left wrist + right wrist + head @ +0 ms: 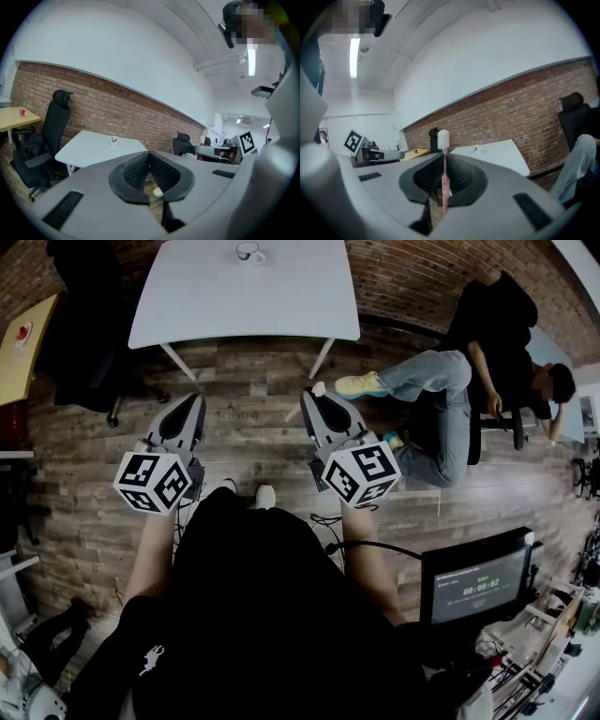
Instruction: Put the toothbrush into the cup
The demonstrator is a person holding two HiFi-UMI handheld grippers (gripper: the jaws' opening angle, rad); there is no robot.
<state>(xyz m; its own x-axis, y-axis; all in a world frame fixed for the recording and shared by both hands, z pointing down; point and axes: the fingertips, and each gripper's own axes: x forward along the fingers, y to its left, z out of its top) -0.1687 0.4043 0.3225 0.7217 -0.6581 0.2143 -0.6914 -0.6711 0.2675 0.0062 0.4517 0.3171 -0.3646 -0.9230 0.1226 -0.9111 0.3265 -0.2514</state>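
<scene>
A white cup (248, 252) with a dark rim stands at the far edge of the white table (281, 306), well ahead of both grippers. My right gripper (316, 399) is shut on a pink toothbrush (444, 180), whose white bristle head (443, 138) sticks up past the fingertips. My left gripper (192, 404) is held level beside it, shut with nothing between its pads (136, 173). Both hang over the wood floor, short of the table. The cup (114, 138) looks small in the left gripper view, and the cup (476, 149) is just as small in the right gripper view.
A black office chair (89, 343) stands left of the table. A seated person (469, 390) stretches a leg and a yellow shoe (359, 383) toward the table's right legs. A yellow side table (23, 343) is far left. A monitor (478, 587) sits at lower right.
</scene>
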